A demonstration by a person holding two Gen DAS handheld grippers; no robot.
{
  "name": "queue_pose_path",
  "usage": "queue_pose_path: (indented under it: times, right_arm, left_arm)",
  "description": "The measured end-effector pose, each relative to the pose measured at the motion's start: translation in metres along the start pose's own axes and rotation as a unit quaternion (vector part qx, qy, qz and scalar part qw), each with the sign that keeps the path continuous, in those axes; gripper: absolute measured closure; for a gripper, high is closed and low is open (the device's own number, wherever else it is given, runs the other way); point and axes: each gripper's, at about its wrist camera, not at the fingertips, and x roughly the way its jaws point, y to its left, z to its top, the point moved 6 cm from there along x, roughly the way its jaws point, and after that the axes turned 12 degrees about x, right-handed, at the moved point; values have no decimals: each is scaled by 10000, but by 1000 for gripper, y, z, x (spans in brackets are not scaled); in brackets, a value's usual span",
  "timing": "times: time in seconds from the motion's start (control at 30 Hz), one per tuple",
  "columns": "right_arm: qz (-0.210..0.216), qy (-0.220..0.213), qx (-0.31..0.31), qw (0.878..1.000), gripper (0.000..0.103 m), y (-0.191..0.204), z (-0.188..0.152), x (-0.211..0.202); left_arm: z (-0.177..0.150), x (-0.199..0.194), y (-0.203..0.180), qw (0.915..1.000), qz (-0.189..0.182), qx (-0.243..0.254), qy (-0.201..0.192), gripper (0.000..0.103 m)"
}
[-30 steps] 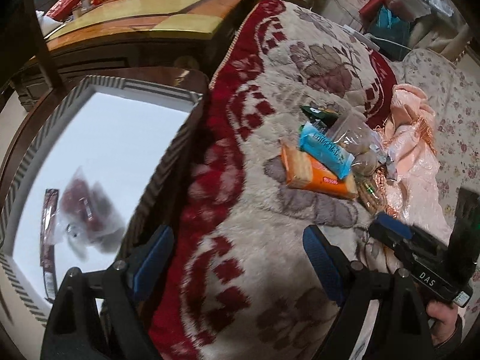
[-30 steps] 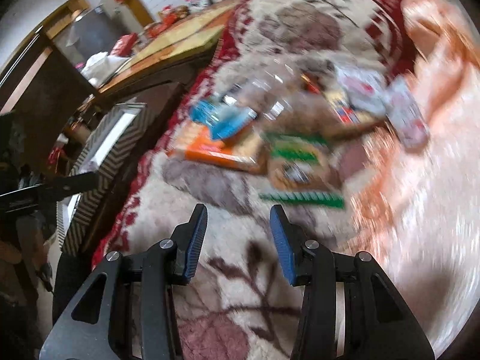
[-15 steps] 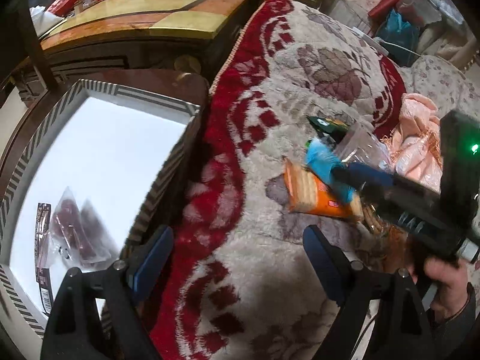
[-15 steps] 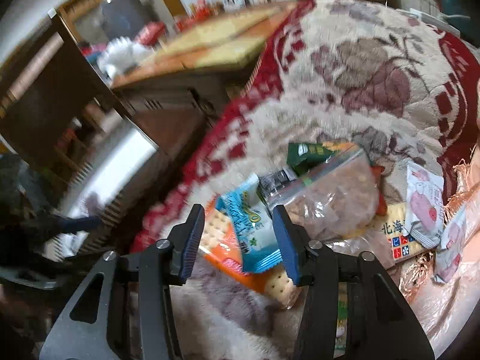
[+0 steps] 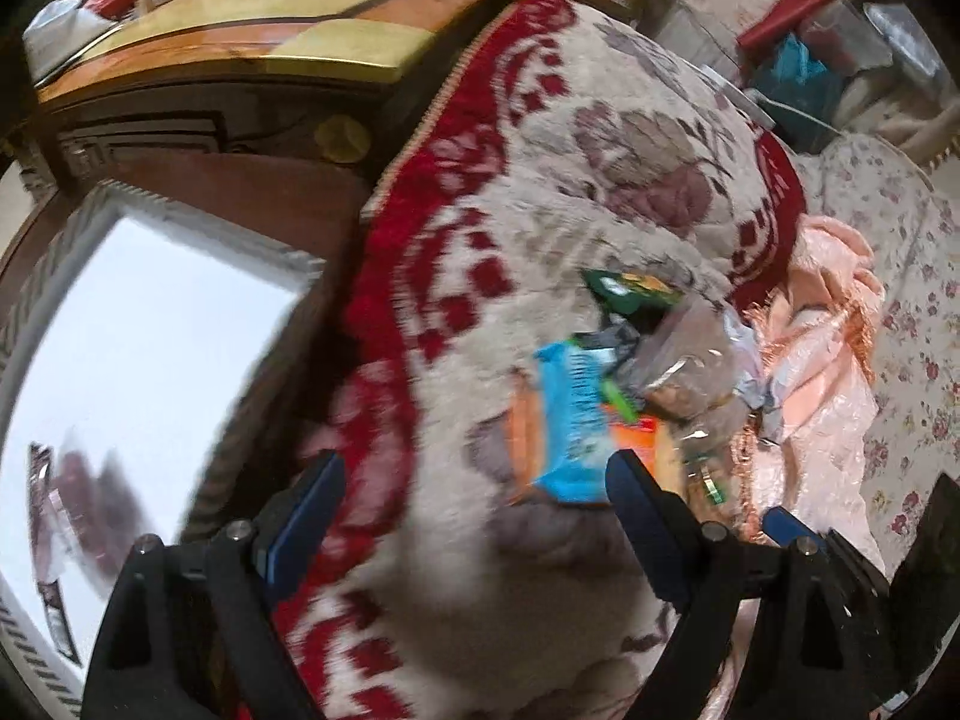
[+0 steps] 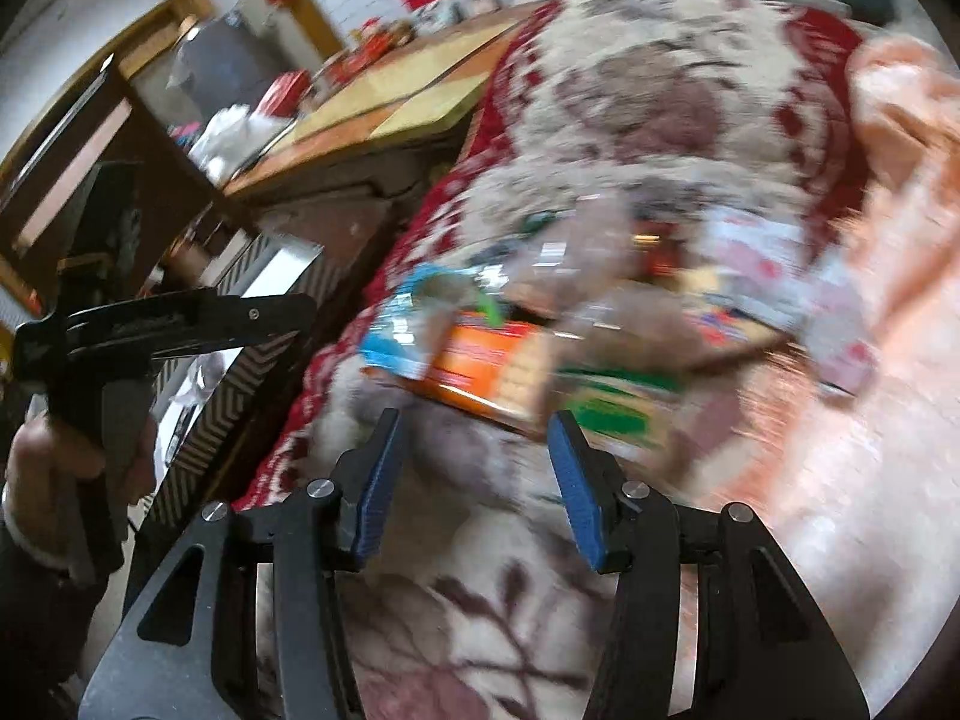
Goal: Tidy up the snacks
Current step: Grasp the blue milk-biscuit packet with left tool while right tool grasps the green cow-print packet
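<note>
Snacks piled on blanket, box beside; both fingers spread, empty.

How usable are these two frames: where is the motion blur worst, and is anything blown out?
Left wrist view: snack pile smeared, box interior overexposed to flat white, left tool sharp. Right wrist view: heavier blur, packet print unreadable, pink cloth washed out, only the right tool crisp. Both show fisheye bending at the edges.

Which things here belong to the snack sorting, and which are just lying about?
Job: blue packet, orange cracker pack, clear bag, green packet, white box, both open claws.
Lying about: pink cloth, wooden table.
</note>
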Motion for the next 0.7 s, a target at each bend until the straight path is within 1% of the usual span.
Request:
queue_pose_path:
  times: [0.03,0.07,0.13,0.2,0.27,0.33,0.37,0.4,0.5,0.63,0.7]
  right_arm:
    - [-64,-82,68,9999,53,-8,-1,-7]
    - [-132,-147,146,9997,48,-18,-3,-14]
    - [-296,-220,248,9990,43,-34,-6,-21]
    - [-478,-208,272,9983,43,-45,-9,-22]
    - [-545,-146,261,9981,43,-49,-9,-18]
    - [-518,-114,232,9983,42,-49,-9,-13]
    - [-483,-103,265,9984,37,-49,-8,-12]
    - [-434,-66,388,9983,36,-51,-6,-7]
    - [-359,44,743,9966,35,-54,-2,7]
    - [-361,194,908,9950,35,-50,5,29]
    - [-378,367,947,9941,35,-48,6,44]
  left_arm:
    - [3,4,-6,10000,-9,46,17,13]
    - [5,7,-12,10000,-25,84,33,13]
    - [8,16,-24,9998,-69,160,97,13]
    - [10,24,-32,9995,-70,239,180,13]
    - [11,31,-38,9993,-50,288,253,13]
    - [12,34,-39,9992,-44,293,280,13]
    - [12,36,-39,9990,-17,308,323,13]
    - [13,38,-39,9989,18,312,345,13]
    - [14,43,-38,9987,67,322,395,13]
    - [14,51,-35,9981,176,352,465,13]
    - [14,59,-32,9977,215,306,566,13]
